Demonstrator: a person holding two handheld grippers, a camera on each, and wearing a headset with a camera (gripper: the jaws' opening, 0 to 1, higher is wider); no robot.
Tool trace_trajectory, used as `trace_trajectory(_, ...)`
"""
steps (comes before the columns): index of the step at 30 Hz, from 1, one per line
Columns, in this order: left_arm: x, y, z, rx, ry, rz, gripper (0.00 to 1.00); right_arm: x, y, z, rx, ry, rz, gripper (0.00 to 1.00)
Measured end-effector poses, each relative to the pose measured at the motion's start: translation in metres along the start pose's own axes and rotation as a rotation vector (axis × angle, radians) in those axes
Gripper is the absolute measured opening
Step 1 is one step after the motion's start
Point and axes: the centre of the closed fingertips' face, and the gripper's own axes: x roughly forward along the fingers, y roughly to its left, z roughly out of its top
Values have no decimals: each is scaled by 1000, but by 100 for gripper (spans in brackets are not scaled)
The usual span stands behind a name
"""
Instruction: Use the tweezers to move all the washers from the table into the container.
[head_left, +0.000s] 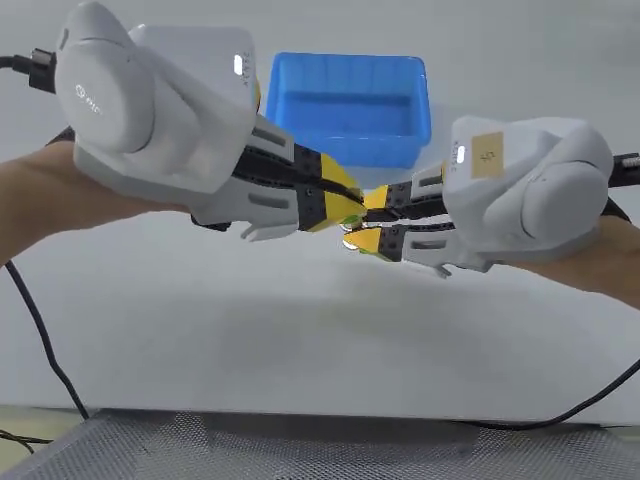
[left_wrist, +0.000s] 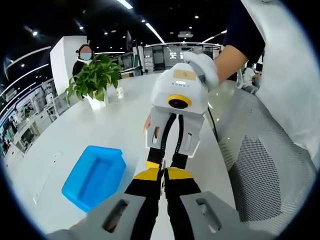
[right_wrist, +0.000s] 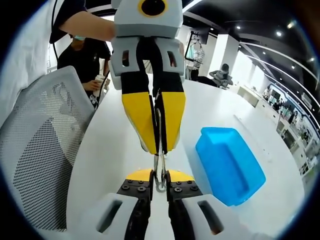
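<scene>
Between the meeting fingertips: tweezers (right_wrist: 159, 167), long axis running tip to tip | left gripper (right_wrist: 160, 148) and right gripper (right_wrist: 160, 186) fingers both clenched on them | container (head_left: 370, 150) just beyond the fingers

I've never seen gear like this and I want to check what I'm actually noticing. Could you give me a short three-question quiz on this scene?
1. True or false: the blue container lies between the person and the two grippers.
2. Multiple choice: what are the left gripper and the right gripper both pinching? A) a washer B) the tweezers C) a spoon
3. Fill in: the left gripper's fingers are coloured ____ towards their tips.

Key: 1 false, it lies beyond the grippers; 2 B; 3 yellow.
</scene>
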Motion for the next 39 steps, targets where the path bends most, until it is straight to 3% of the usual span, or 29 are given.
trace_trajectory(17,9,3,-15,30,53,-17,6,8,1,-10,70,8,2,15)
trace_trajectory(18,9,4,-12,24,35,-17,6,8,0,-10,74,5,0,17)
trace_trajectory(30,9,8,-13,-15,39,-24,6,11,1,-10,92,3,4,15)
trace_trajectory(39,10,7,-12,-7,61,-43,6,12,1,-11,98,8,26,11)
